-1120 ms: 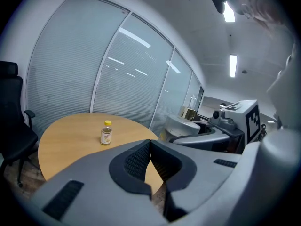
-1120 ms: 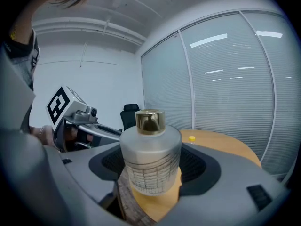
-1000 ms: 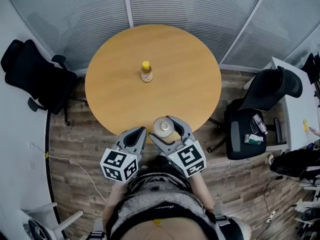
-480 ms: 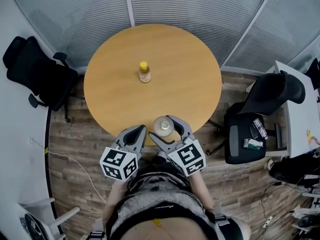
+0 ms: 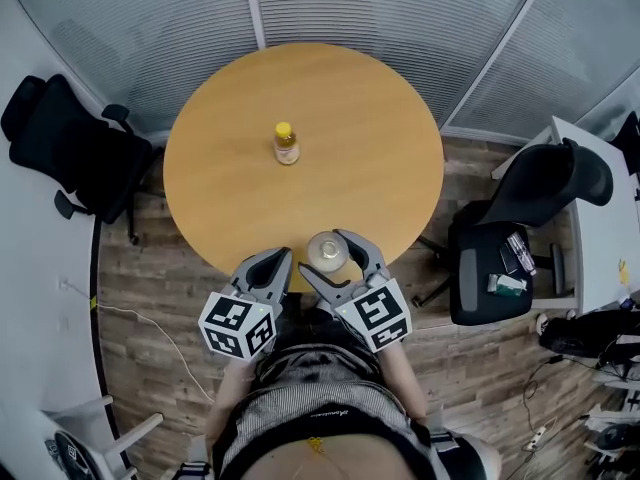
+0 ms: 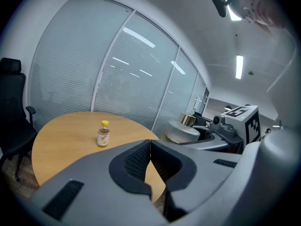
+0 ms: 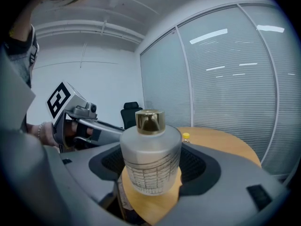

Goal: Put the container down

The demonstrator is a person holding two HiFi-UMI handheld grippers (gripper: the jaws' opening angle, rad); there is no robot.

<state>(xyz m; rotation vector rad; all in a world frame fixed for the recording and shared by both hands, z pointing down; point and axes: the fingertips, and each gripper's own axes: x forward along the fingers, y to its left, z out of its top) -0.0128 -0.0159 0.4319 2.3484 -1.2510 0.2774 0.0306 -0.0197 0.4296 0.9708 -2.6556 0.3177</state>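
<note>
The container (image 5: pixel 327 252) is a frosted glass jar with a gold cap. It stands upright between the jaws of my right gripper (image 5: pixel 327 257), which is shut on it over the near edge of the round wooden table (image 5: pixel 350 138). In the right gripper view the container (image 7: pixel 150 159) fills the middle, with a ribbed pad pressed on each side. My left gripper (image 5: pixel 278 260) hovers just left of it at the table's rim, shut with nothing in it; its jaws (image 6: pixel 149 147) meet. A small yellow-capped bottle (image 5: pixel 286 144) stands mid-table.
A black office chair (image 5: pixel 60 148) stands left of the table and another black chair (image 5: pixel 520 218) to its right, beside a white desk (image 5: pixel 600 208). Blinded glass walls (image 5: pixel 400 8) curve behind the table. The floor is wood plank.
Both grippers and the container hold their places; only the head view shifts slightly.
</note>
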